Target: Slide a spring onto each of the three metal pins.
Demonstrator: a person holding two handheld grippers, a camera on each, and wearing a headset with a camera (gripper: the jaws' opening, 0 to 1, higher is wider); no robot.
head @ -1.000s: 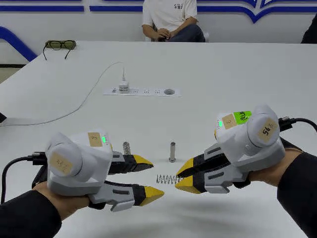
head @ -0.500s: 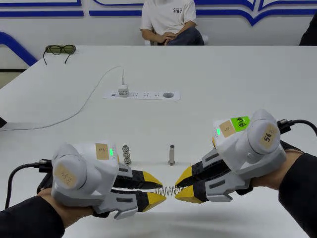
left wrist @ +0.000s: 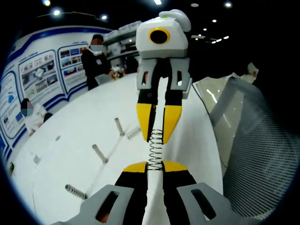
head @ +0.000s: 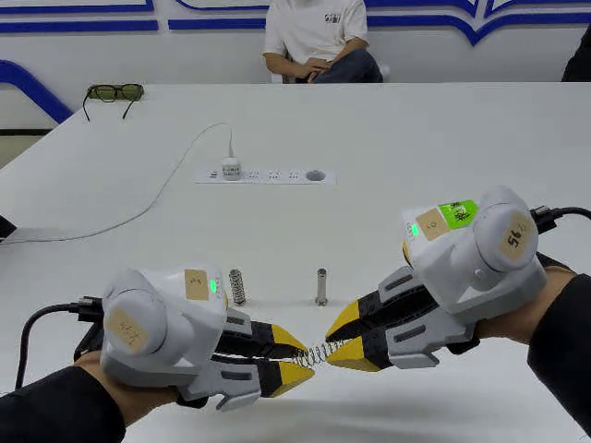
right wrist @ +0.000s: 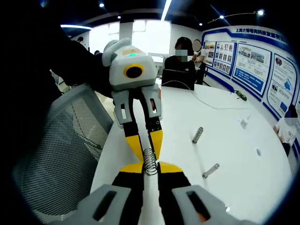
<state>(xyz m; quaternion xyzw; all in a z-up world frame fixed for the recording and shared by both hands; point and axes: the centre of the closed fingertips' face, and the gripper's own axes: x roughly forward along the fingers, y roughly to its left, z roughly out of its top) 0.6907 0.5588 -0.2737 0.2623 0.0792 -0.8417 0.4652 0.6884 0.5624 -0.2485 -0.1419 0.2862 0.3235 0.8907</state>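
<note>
A short steel spring [head: 319, 352] hangs level above the white table [head: 416, 166], stretched between my two grippers. My right gripper [head: 340, 340] is shut on its right end, and my left gripper [head: 300, 358] is shut on its left end. In the left gripper view the spring [left wrist: 155, 150] runs from my own jaws [left wrist: 154, 166] up to the right gripper [left wrist: 159, 123]. Just beyond the tips stand a pin wearing a spring [head: 237, 287] and a bare metal pin [head: 320, 286]. The right gripper view shows the held spring [right wrist: 149, 160], the sprung pin [right wrist: 197, 135] and the bare pin [right wrist: 211, 170].
A white power strip [head: 266, 175] with a plugged adapter and a trailing cable lies mid-table. Dark glasses [head: 114, 91] rest at the far left. A seated person [head: 314, 37] is at the far edge. A mesh chair [left wrist: 253, 140] stands beside the table.
My left gripper moved right to the spring and closed on its free end. The right gripper kept its hold and shifted slightly; the spring now spans both.
</note>
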